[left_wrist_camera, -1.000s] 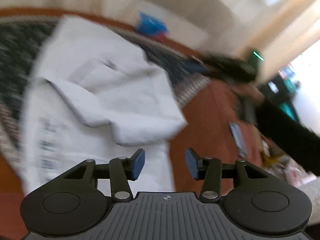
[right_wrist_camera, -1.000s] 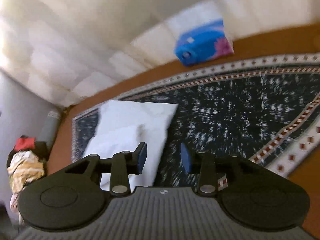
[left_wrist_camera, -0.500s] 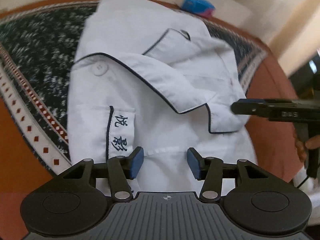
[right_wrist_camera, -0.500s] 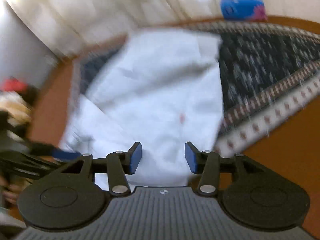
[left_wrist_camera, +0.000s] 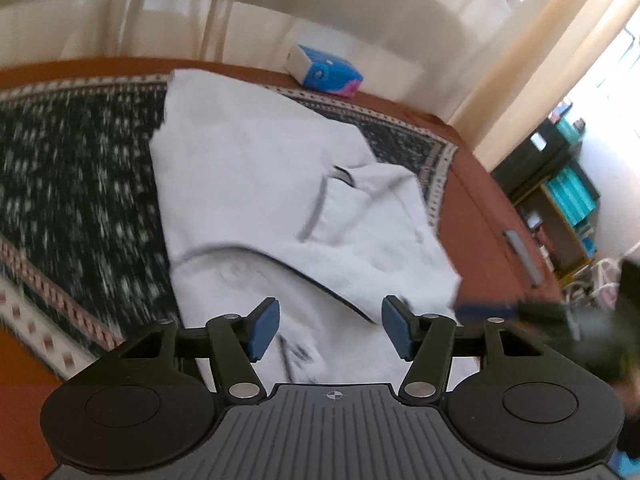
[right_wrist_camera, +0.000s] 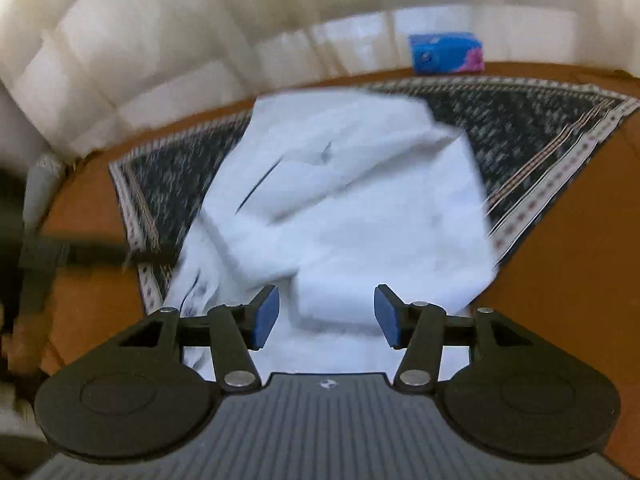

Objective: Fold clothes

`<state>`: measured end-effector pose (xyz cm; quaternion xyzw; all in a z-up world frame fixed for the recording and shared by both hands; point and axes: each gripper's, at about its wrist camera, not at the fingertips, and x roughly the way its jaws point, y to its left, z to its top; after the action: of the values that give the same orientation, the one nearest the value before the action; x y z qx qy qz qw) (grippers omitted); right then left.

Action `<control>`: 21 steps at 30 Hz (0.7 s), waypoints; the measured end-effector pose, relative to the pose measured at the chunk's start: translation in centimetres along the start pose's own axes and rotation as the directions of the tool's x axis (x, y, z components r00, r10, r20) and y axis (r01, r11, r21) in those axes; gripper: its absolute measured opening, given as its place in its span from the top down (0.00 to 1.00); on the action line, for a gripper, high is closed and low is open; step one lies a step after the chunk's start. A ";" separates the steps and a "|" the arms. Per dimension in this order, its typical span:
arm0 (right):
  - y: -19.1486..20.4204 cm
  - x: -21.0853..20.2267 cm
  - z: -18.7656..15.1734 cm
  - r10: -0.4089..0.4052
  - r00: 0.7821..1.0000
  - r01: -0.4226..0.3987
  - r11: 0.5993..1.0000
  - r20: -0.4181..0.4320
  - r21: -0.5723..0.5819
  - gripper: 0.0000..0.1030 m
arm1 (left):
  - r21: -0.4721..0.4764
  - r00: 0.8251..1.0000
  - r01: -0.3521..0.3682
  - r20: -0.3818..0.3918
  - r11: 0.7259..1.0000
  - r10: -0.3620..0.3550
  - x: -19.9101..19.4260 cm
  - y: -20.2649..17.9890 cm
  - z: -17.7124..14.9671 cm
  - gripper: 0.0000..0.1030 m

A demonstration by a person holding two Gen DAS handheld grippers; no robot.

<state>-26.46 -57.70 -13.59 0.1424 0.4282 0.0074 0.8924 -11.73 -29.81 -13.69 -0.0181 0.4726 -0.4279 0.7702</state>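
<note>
A white shirt with dark piping (left_wrist_camera: 256,184) (right_wrist_camera: 340,200) lies partly folded on a dark patterned rug (left_wrist_camera: 72,184) (right_wrist_camera: 532,136). My left gripper (left_wrist_camera: 330,332) hovers over the shirt's near part, its jaws opening and nothing between them. My right gripper (right_wrist_camera: 326,316) hangs over the shirt's near edge, jaws also opening, with only cloth below. The right gripper's blue tip (left_wrist_camera: 486,312) shows blurred at the shirt's right corner in the left wrist view. A blurred dark bar, the left gripper (right_wrist_camera: 92,254), reaches in from the left in the right wrist view.
A blue tissue pack (left_wrist_camera: 326,74) (right_wrist_camera: 446,53) sits at the far edge of the orange-brown surface (left_wrist_camera: 480,220) (right_wrist_camera: 568,264). Pale curtains hang behind. A shelf with teal items (left_wrist_camera: 568,200) stands at the right. A small grey object (left_wrist_camera: 520,252) lies on the surface's right side.
Both grippers swept across and closed in over the shirt; their jaws stand wider. The right gripper's view went from mostly rug to the shirt's near edge.
</note>
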 end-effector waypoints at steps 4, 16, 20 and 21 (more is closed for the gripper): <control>1.5 3.1 -3.2 -0.100 0.991 0.100 0.995 -0.085 -0.009 0.43 | 0.058 0.996 -0.051 -0.069 0.997 0.055 3.8 0.6 -0.4 0.30; -3.6 -2.6 -4.4 0.023 0.999 -0.027 0.986 0.026 0.167 0.34 | -0.020 0.991 -0.115 -0.072 0.993 0.113 -1.6 0.0 -3.2 0.27; -8.5 -3.9 -5.4 0.043 0.999 -0.043 0.959 0.007 0.279 0.34 | -0.077 0.982 -0.129 -0.151 0.989 0.116 -2.8 0.0 -6.8 0.27; -9.6 -4.0 -5.7 0.054 0.999 -0.051 0.950 -0.001 0.309 0.34 | -0.087 0.978 -0.136 -0.169 0.987 0.120 -2.8 -0.1 -7.7 0.27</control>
<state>-34.46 -66.03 -16.41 0.2914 0.4245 -0.0350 0.8565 -18.05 -25.08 -15.89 0.0099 0.5548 -0.3537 0.7530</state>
